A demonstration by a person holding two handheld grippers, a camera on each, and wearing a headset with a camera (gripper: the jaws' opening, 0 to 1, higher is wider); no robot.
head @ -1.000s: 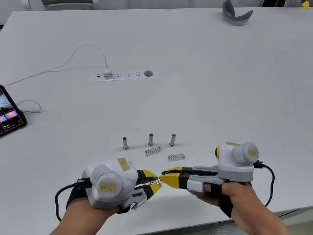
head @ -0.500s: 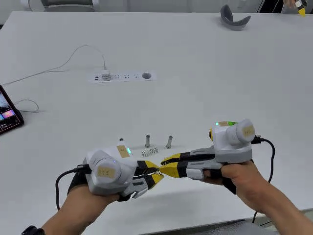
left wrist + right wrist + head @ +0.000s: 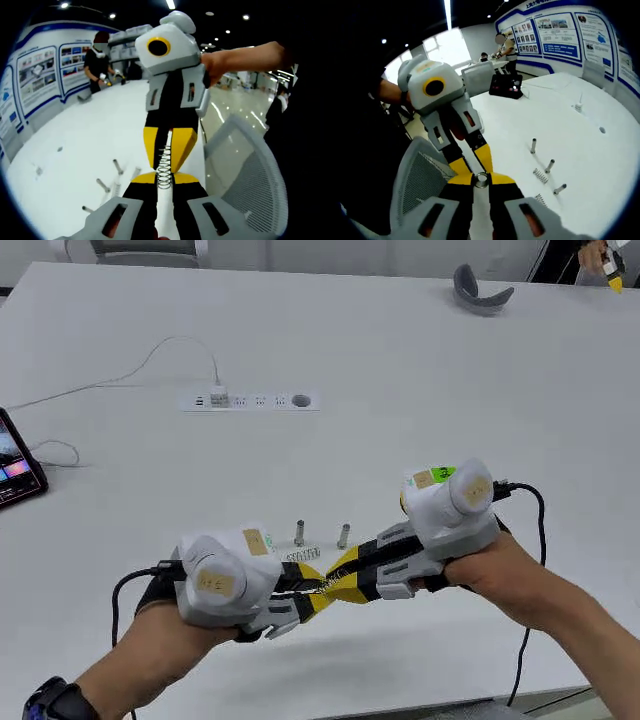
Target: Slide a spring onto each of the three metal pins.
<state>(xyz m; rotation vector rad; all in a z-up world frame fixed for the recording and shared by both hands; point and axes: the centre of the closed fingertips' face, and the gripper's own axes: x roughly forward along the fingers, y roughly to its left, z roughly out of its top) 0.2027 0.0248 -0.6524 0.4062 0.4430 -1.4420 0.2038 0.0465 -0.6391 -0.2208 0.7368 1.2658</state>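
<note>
A small metal spring [image 3: 164, 165] is stretched between the two grippers above the white table [image 3: 420, 390]. My left gripper [image 3: 316, 593] is shut on one end, and its jaws [image 3: 164, 180] clamp the coil. My right gripper [image 3: 334, 584] is shut on the other end, which is seen end-on as a ring [image 3: 480, 179]. Two upright metal pins [image 3: 299, 532] [image 3: 343, 535] stand just beyond the tips; the right gripper view holds all three pins [image 3: 533, 145] [image 3: 549, 166] [image 3: 559, 189]. A loose spring [image 3: 303, 556] lies by them, and two loose springs [image 3: 538, 175] [image 3: 540, 199] lie near the pins.
A white power strip [image 3: 250, 400] with a cable lies at mid-table. A phone [image 3: 15, 465] sits at the left edge and a grey curved object [image 3: 480, 290] at the far right. A mesh chair [image 3: 250, 175] stands at the table's near edge. People stand far off.
Both grippers have risen off the table with their tips still together on the spring. The right gripper now tilts down from higher up and covers the second loose spring.
</note>
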